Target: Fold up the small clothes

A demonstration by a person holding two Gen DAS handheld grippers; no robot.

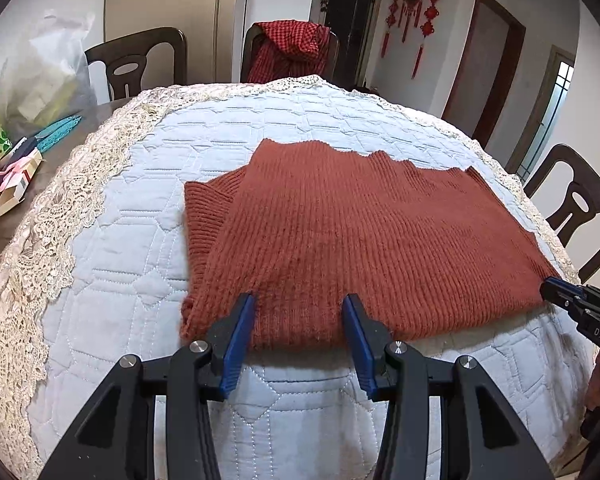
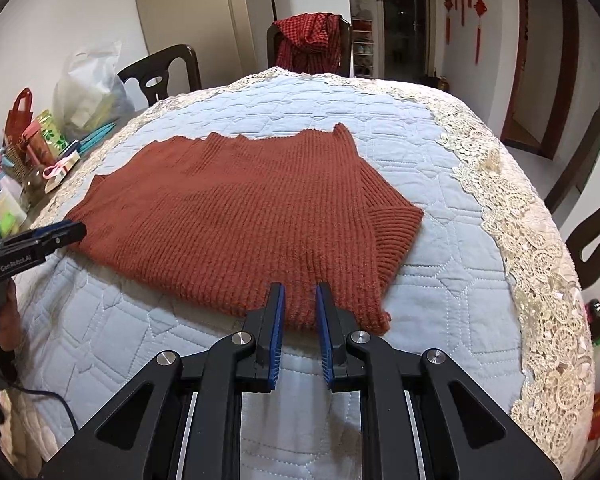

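Observation:
A rust-red knit sweater (image 1: 360, 232) lies flat on the quilted cover, one ribbed sleeve (image 1: 204, 216) folded in at its left. My left gripper (image 1: 300, 304) stands open over the sweater's near left hem. Flat knit shows between its blue pads (image 1: 240, 328), which do not press on it. In the right wrist view the same sweater (image 2: 236, 216) fills the middle. My right gripper (image 2: 300, 292) is at the near right hem, its jaws narrow and shut on a pinch of knit. Each gripper shows at the other view's edge: the right gripper (image 1: 560, 292) and the left gripper (image 2: 66, 232).
The pale blue quilted cover (image 1: 140, 272) has a lace border (image 1: 64, 208). Boxes, bags and scissors (image 1: 56, 132) crowd the table's left end. Dark wooden chairs (image 1: 576, 208) ring the table, one with a red checked garment (image 1: 292, 52). A hand (image 2: 4, 320) holds the left handle.

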